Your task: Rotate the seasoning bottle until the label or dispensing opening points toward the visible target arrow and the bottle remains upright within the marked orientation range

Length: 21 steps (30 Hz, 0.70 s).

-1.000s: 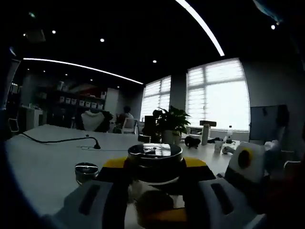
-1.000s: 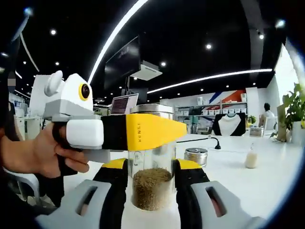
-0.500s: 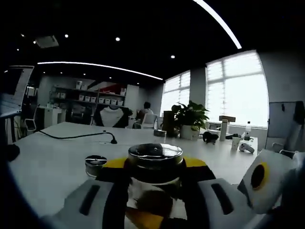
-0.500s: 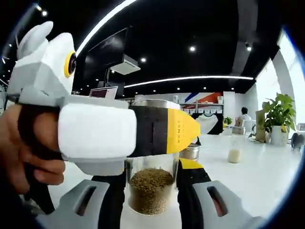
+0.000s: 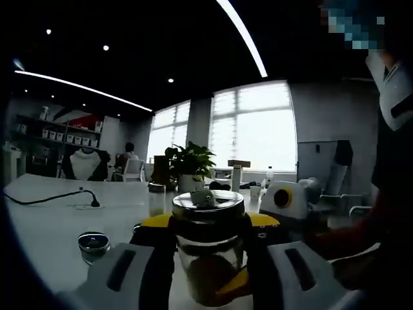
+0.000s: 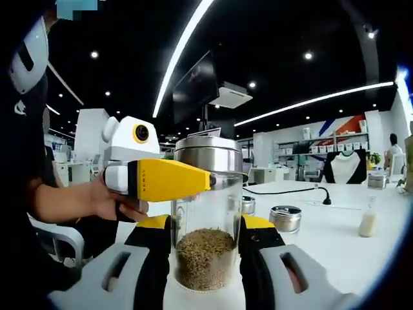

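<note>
Right gripper view had the seasoning bottle [image 6: 206, 223] standing upright on the white counter [image 6: 335, 245], its long axis vertical, a clear-walled jar under a steel cap with brown granules filling roughly the lower third. The right gripper [image 6: 205, 258] grasped it low, its black-padded fingers [image 6: 155, 258] pressed against either side of the glass. The left gripper [image 6: 164, 181] came in from the left at cap height, its yellow tip touching the bottle just under the lid; in the left gripper view its own fingers [image 5: 255, 245] were clenched on the bottle [image 5: 208, 248] near the top. Judged by look, the bottle was rigid, smooth and likely slippery, breakable if dropped, and fairly light with so little inside. A hold on the straight wall seemed safer than on the polished cap. No label, opening direction or target arrow could be made out, so its facing could not be told.
</note>
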Tool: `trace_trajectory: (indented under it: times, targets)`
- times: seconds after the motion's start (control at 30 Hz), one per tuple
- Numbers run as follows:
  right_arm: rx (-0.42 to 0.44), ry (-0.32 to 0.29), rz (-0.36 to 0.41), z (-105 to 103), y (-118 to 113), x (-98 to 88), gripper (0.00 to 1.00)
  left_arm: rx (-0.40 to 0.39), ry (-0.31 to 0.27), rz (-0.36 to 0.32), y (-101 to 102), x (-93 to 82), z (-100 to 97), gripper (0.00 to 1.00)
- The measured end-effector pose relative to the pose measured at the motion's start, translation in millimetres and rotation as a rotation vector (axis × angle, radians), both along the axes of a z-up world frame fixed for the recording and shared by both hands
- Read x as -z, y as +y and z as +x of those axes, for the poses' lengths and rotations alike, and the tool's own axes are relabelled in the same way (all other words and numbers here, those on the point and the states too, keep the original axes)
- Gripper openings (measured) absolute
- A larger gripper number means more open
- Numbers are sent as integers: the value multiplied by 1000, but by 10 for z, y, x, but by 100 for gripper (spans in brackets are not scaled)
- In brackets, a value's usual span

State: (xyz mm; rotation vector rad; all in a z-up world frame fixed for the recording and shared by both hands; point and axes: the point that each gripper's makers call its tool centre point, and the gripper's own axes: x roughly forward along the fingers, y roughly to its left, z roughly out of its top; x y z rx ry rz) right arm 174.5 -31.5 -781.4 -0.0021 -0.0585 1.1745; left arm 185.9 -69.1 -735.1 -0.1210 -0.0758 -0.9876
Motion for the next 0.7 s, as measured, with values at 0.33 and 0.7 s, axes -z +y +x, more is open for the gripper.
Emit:
trace_trajectory:
  times: [0.33,0.7]
  targets:
    - [301,-105,-55,229,-38,-34,38,-419,-5,13,160,-30,263,43]
    - [536,-70,12,272,-85,-15,40,-543,2,22,88,-29,199,43]
